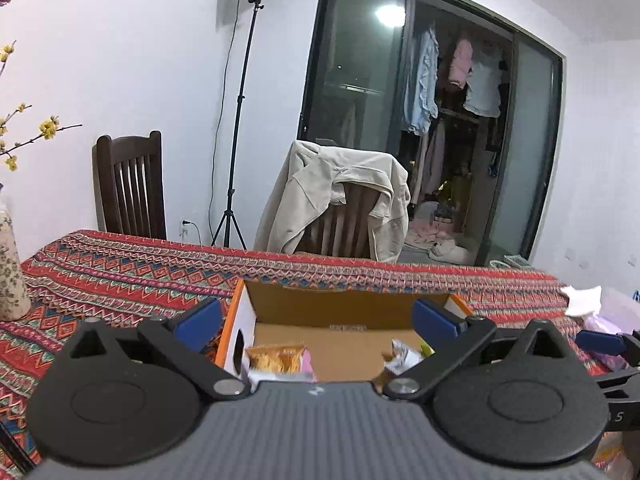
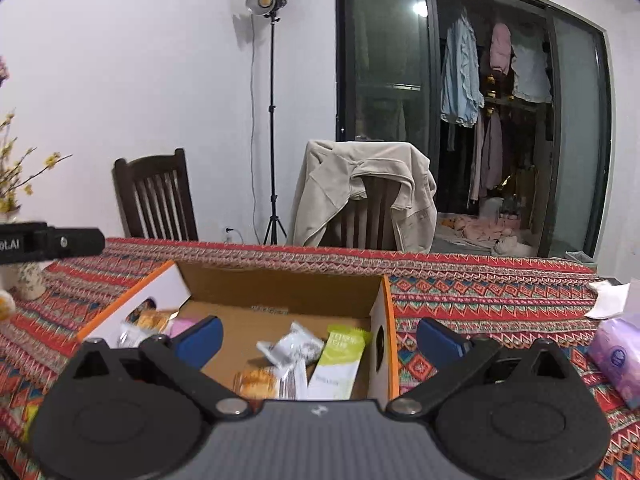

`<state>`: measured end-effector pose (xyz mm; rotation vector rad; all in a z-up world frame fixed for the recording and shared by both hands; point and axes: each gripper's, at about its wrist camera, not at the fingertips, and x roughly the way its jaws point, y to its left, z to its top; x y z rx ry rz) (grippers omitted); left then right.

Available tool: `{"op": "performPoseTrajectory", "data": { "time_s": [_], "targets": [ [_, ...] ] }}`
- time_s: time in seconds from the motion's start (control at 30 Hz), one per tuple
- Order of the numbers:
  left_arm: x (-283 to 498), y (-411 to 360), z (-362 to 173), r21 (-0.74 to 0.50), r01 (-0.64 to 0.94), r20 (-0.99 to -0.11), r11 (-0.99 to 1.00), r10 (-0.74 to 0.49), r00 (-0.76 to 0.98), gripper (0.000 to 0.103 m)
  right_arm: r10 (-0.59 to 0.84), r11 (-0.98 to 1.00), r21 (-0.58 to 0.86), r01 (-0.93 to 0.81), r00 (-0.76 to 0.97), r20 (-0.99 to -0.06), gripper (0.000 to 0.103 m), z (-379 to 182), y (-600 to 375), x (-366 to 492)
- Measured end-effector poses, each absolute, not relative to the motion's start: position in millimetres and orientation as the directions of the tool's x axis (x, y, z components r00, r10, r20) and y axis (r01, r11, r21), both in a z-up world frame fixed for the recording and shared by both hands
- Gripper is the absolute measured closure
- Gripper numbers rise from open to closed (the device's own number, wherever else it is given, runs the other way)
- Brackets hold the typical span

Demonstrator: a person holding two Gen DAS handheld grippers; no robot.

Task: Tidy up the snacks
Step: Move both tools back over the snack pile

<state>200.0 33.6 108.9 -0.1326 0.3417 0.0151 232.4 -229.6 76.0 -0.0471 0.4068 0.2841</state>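
An open cardboard box (image 1: 336, 310) (image 2: 280, 284) with orange edges stands on the patterned tablecloth. Inside lie snack packets: a yellow-orange one (image 1: 276, 358), a white one (image 1: 402, 358) (image 2: 294, 346), a green-and-white one (image 2: 342, 360) and a bread-like one (image 2: 258, 384). My left gripper (image 1: 318, 320) hovers open above the box's near side with nothing between its blue pads (image 1: 202, 322). My right gripper (image 2: 320, 340) is open too, empty, over the box's right half. In the left wrist view the right gripper's blue finger (image 1: 600, 342) shows at the right edge.
A floral vase (image 1: 10, 276) (image 2: 28, 278) with yellow blossoms stands at the table's left. A purple tissue pack (image 2: 618, 360) and white tissue (image 1: 582, 300) lie at the right. Two wooden chairs, one draped with a beige jacket (image 1: 340, 196), stand behind the table, by a lamp tripod (image 1: 236, 140).
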Motion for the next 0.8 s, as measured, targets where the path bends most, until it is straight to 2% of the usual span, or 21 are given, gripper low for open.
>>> {"op": "performPoseTrajectory", "data": {
  "time_s": [0.5, 0.8],
  "targets": [
    [137, 53, 41, -0.111, -0.069, -0.464, 0.991, 0.009, 0.886, 0.000, 0.285, 0.941, -0.007, -0.337, 0.806, -0.518, 0.000, 19, -244, 159],
    [117, 62, 9, -0.120, -0.106, -0.460, 0.987, 0.040, 0.887, 0.000, 0.279, 0.944, 0.011, -0.331, 0.776, -0.566, 0.000, -4, -248, 149]
  ]
}}
